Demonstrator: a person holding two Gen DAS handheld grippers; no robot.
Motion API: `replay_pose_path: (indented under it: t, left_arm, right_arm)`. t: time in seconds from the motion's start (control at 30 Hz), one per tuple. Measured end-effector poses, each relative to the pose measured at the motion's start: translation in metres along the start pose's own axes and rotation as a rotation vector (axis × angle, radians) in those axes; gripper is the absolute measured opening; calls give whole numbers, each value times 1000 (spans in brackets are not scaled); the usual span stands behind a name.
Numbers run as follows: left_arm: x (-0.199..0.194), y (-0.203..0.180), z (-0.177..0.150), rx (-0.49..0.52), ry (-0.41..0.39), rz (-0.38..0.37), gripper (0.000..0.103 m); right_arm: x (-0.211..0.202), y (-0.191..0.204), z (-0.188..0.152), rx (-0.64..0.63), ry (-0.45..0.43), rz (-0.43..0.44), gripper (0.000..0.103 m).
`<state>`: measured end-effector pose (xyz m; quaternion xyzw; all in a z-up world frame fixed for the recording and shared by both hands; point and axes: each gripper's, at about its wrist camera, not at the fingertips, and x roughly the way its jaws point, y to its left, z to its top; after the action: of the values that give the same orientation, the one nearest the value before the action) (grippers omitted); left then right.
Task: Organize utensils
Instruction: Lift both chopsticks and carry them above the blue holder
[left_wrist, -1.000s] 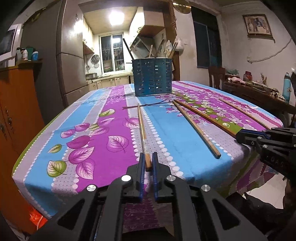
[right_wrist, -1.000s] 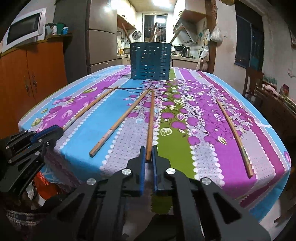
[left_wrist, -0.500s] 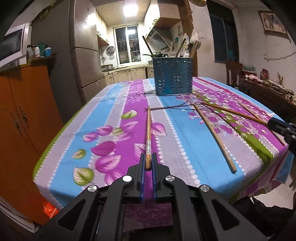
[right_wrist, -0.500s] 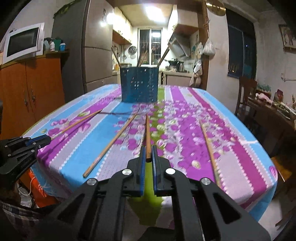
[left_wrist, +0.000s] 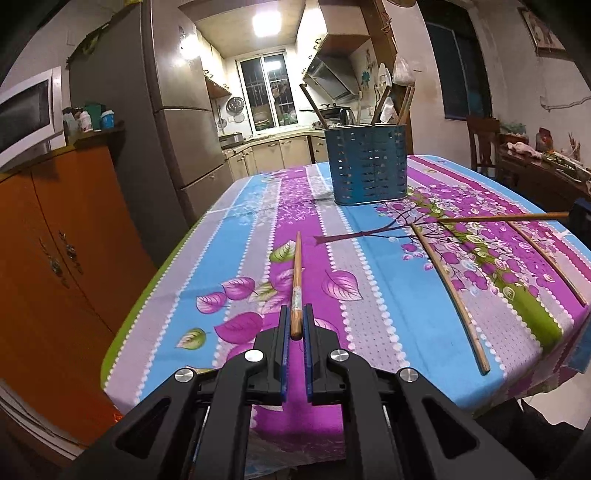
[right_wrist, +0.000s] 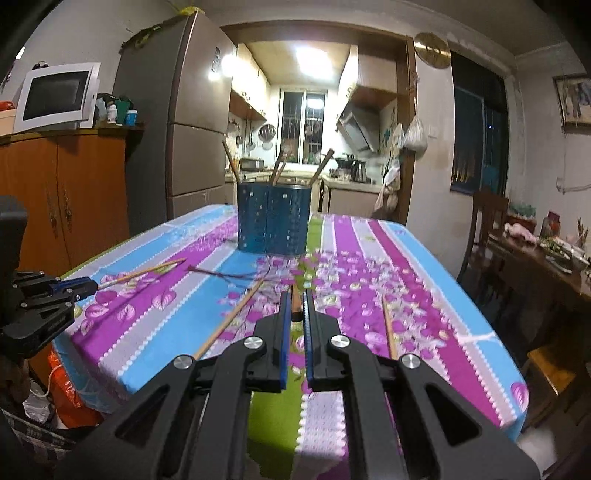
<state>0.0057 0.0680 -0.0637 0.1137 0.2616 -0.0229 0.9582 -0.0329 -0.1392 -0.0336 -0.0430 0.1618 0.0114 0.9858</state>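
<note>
A blue perforated utensil holder (left_wrist: 369, 166) (right_wrist: 273, 221) stands at the far end of the table with several wooden sticks in it. My left gripper (left_wrist: 295, 314) is shut on the near end of a wooden chopstick (left_wrist: 296, 273), which is held above the cloth and points toward the holder. My right gripper (right_wrist: 295, 299) is shut on another chopstick (right_wrist: 295, 308), seen end-on. In the right wrist view the left gripper (right_wrist: 55, 291) shows at the left with its chopstick (right_wrist: 144, 273). Two loose chopsticks (left_wrist: 448, 291) (left_wrist: 546, 266) lie on the tablecloth.
The table (left_wrist: 236, 229) carries a blue and purple floral cloth, and its near edge lies just below both grippers. An orange cabinet (left_wrist: 55, 240) and a tall fridge (left_wrist: 177, 129) stand to the left. A wooden chair (right_wrist: 484, 221) and a cluttered side table (right_wrist: 546, 258) are on the right.
Both grippers have risen and tilted up, each lifting its chopstick off the tablecloth. The holder and the loose chopsticks have stayed in place.
</note>
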Motion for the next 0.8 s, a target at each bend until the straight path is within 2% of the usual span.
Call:
replay_pose_path:
  t: [0.3, 0.8]
  left_arm:
    - [-1, 2, 14, 25, -15, 38, 8]
    - [-2, 2, 36, 60, -42, 76, 8]
  right_arm:
    - [-7, 0, 31, -46, -107, -3, 5]
    - [-17, -10, 73, -69, -232, 2, 5]
